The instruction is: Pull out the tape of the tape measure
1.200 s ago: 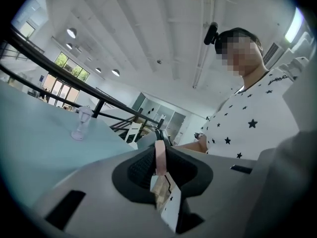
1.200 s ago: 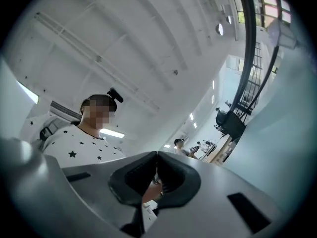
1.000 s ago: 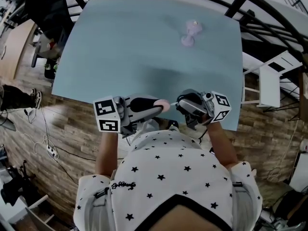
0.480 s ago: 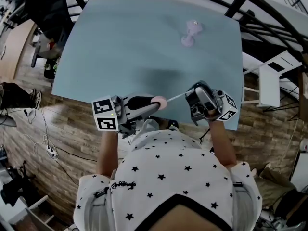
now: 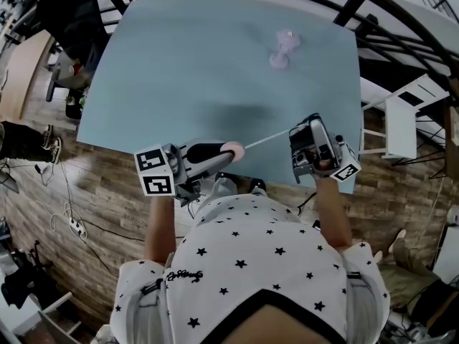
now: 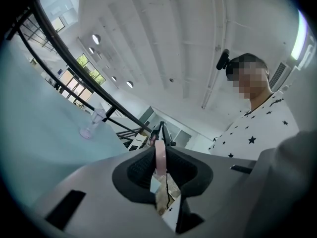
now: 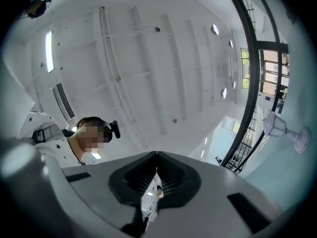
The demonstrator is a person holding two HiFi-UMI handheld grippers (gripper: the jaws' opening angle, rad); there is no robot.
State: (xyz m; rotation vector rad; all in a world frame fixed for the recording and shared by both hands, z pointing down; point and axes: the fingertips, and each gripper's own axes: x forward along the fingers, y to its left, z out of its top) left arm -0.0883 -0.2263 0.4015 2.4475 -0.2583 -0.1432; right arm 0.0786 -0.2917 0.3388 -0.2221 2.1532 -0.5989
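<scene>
The left gripper's [image 5: 224,153] jaws clamped the small, probably light tape measure [image 5: 234,149], while the right gripper's [image 5: 294,133] jaws pinched its thin, likely slippery tape [image 5: 267,140] by the end.

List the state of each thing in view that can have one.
left gripper: shut on the tape measure
tape measure: held off the table
tape: pulled out, taut between the grippers
right gripper: shut on the tape's end
glass: seems upright on the table, untouched
</scene>
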